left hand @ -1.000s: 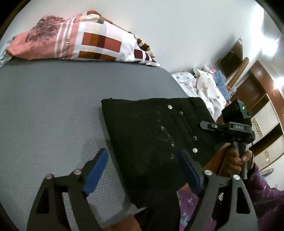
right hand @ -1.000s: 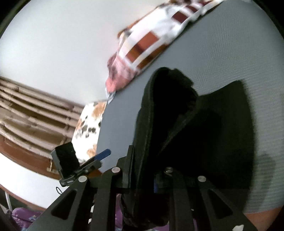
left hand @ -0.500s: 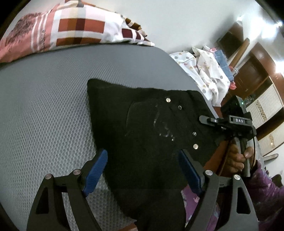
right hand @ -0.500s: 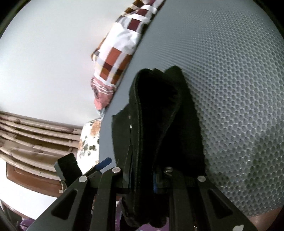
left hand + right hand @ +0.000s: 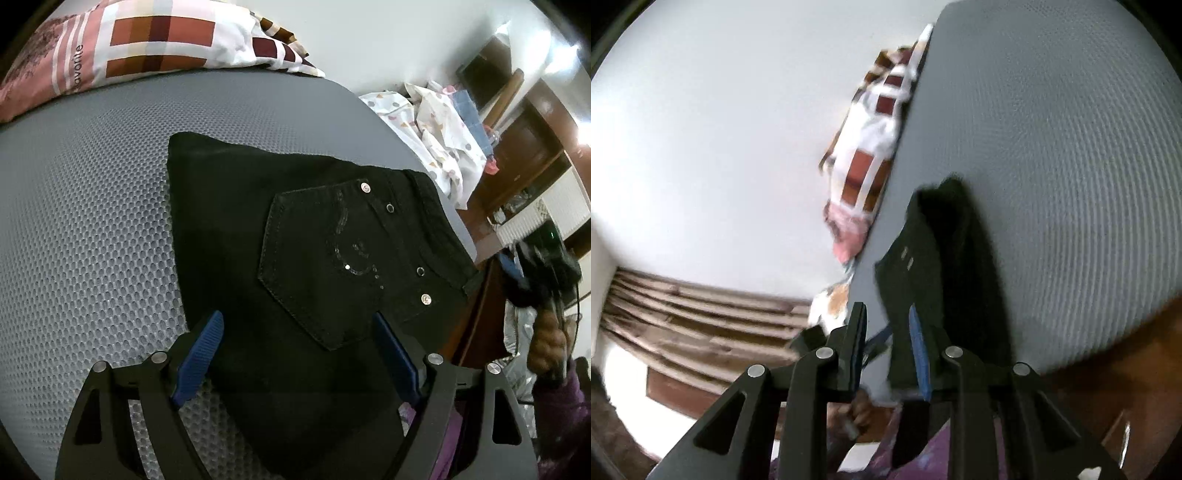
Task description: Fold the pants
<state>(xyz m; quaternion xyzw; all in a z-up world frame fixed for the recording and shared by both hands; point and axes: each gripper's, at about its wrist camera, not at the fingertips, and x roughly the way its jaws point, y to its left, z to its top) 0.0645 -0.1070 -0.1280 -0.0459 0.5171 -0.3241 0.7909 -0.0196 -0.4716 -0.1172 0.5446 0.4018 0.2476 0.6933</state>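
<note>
The black pants point(image 5: 295, 221) lie folded on the grey mesh mattress point(image 5: 92, 221), back pocket and metal studs facing up. My left gripper point(image 5: 297, 354) hovers open just over their near end, one blue pad on each side, neither touching the cloth. My right gripper point(image 5: 535, 266), blurred, sits off the mattress edge, just beyond the waistband corner. In the right wrist view the right gripper point(image 5: 888, 339) has its jaws opening. An edge of the pants point(image 5: 945, 251) still shows in the gap by the right pad, and the other finger stands clear.
A checked pillow point(image 5: 147, 40) lies at the far end of the mattress by the white wall. A pile of spotted white clothes point(image 5: 436, 125) and dark wooden furniture point(image 5: 524, 147) stand beyond the right edge. A hand point(image 5: 546, 339) in a purple sleeve holds the right gripper.
My left gripper has come lower and closer over the pants. My right gripper has rolled and pulled back off the mattress edge, and its jaws have parted from the thick fold they clamped.
</note>
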